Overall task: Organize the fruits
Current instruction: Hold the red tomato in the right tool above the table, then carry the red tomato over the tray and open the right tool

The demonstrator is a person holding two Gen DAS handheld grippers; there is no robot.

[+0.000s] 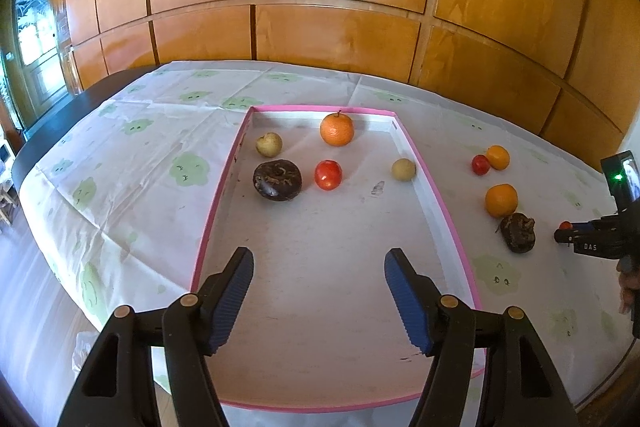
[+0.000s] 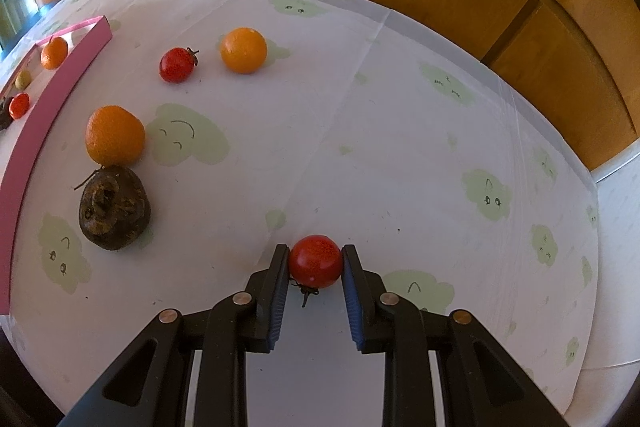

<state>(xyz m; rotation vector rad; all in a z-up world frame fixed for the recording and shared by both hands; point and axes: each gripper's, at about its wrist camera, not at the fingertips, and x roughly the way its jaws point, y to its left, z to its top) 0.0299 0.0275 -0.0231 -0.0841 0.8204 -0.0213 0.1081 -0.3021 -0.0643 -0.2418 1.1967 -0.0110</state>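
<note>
Fruit lay in two groups on the cloud-print tablecloth (image 2: 360,131). At left, the pink-rimmed tray (image 1: 448,211) held a pale pear-like fruit (image 1: 269,143), a dark wrinkled fruit (image 1: 277,180), a stemmed orange (image 1: 337,129), a tomato (image 1: 328,174) and a second pale fruit (image 1: 403,169). Over its near end the left gripper (image 1: 319,269) hung spread, nothing between its pads. Right of the tray sat another tomato (image 2: 177,64), two oranges (image 2: 115,135) and a dark fruit (image 2: 114,207). Farthest right, the right gripper (image 2: 315,263) pinched a cherry tomato (image 2: 315,261) against the cloth.
</note>
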